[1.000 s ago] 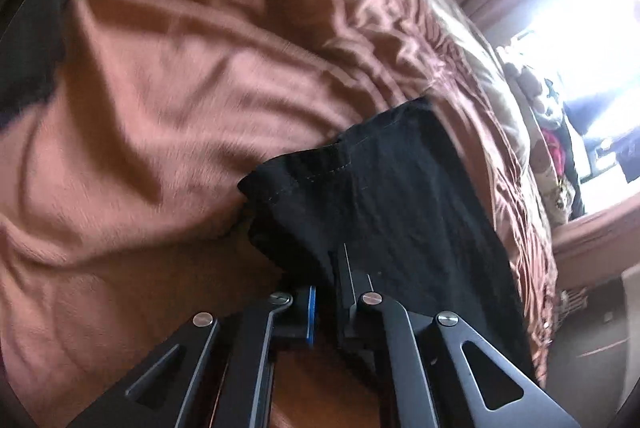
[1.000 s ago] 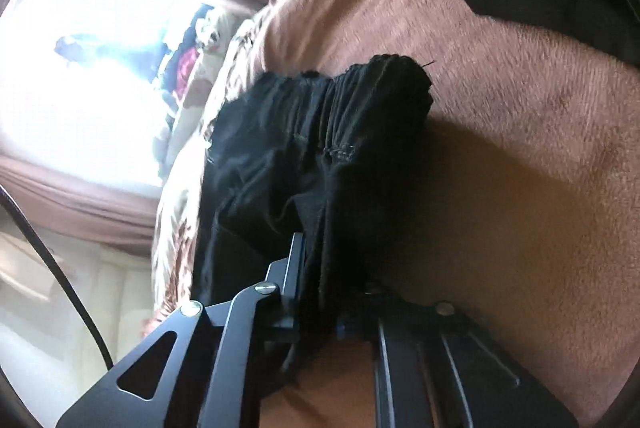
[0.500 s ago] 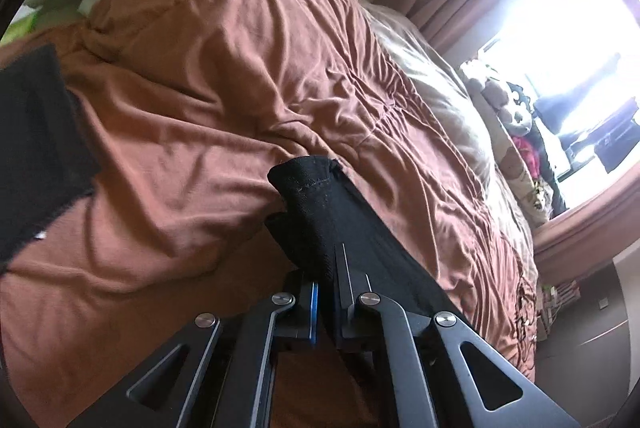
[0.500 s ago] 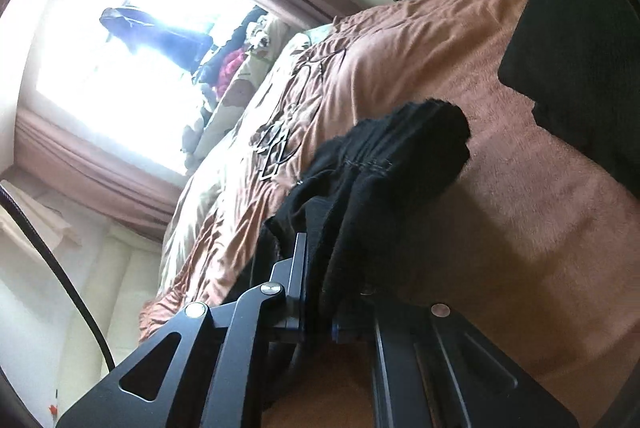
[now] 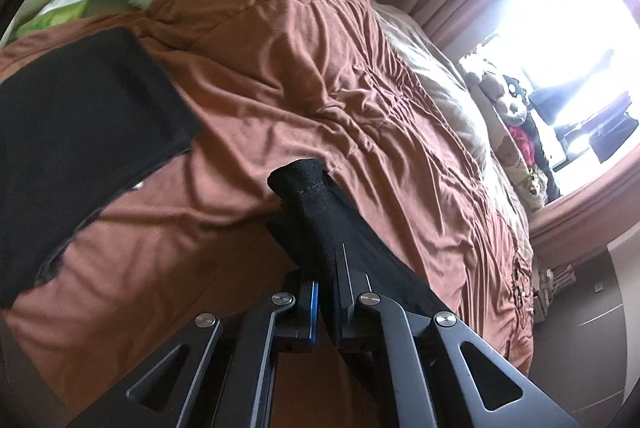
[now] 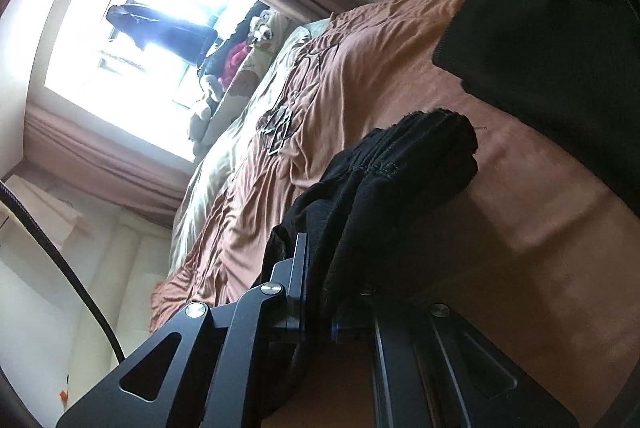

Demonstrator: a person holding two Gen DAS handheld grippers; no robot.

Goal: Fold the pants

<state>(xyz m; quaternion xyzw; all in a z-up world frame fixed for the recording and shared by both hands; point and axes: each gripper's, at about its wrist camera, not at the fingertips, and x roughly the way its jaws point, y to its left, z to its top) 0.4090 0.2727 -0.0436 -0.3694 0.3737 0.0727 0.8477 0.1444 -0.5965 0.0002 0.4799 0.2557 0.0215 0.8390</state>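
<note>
I have the black pants [image 5: 320, 224] pinched at both ends: the left gripper [image 5: 325, 304] is pressed together on a stitched hem edge that pokes up past its tips, and the right gripper [image 6: 320, 292] is clamped on a bunched, gathered band of the same garment [image 6: 408, 180], so the cloth hangs lifted above the brown bedspread [image 5: 280, 68]. I judge it soft and limp, light enough to carry but with no stiffness of its own (it droops and bunches wherever it isn't held), so the seamed edges are the sound places to grip, since a thicker hem gives the pads something to bite. Another dark folded garment [image 5: 80, 132] lies on the bed to the side, apart from mine. Against a second ago, both views take in far more of the bed, window [image 6: 152, 40] and curtains, the pants have come up off the cover, and less fabric spreads out in front of the left gripper
</note>
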